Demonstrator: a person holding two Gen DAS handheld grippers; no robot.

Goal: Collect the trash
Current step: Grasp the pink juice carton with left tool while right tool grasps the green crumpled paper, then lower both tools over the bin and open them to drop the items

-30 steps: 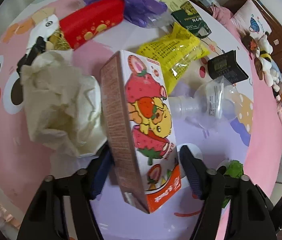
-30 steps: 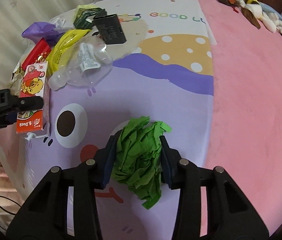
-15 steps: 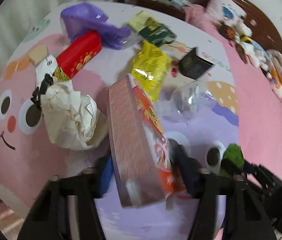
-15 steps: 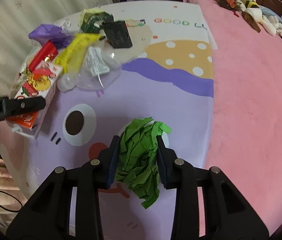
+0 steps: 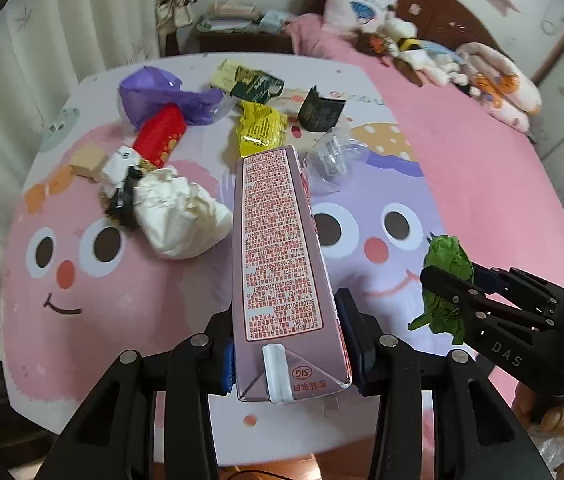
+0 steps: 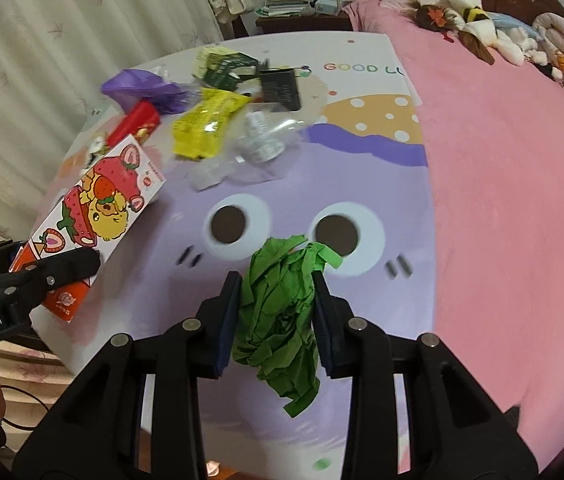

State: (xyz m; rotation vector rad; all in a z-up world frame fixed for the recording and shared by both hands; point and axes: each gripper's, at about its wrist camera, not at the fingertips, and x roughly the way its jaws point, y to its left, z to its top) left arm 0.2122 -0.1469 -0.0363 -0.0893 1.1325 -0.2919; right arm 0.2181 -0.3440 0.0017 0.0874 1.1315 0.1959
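My left gripper (image 5: 288, 340) is shut on a strawberry drink carton (image 5: 274, 248) and holds it lifted above the bed; the carton also shows in the right wrist view (image 6: 94, 216). My right gripper (image 6: 276, 312) is shut on a crumpled green paper wad (image 6: 282, 304), raised off the cartoon blanket (image 6: 362, 184); the wad shows at the right of the left wrist view (image 5: 446, 280). More trash lies on the blanket: a crumpled white paper bag (image 5: 178, 212), a red packet (image 5: 160, 136), a purple plastic bag (image 5: 158, 96), a yellow wrapper (image 5: 260, 128), a crushed clear bottle (image 5: 332, 156), a black packet (image 5: 318, 110).
A green-yellow packet (image 5: 250, 80) lies at the far side of the pile. Plush toys (image 6: 478, 28) and a pillow (image 5: 362, 8) sit by the headboard. A nightstand with books (image 6: 294, 4) stands behind the bed, curtains (image 6: 42, 40) to the left.
Both grippers have lifted and pulled back from the blanket with their loads. The carton has turned so its printed back faces the left camera. The green wad has left the blanket.
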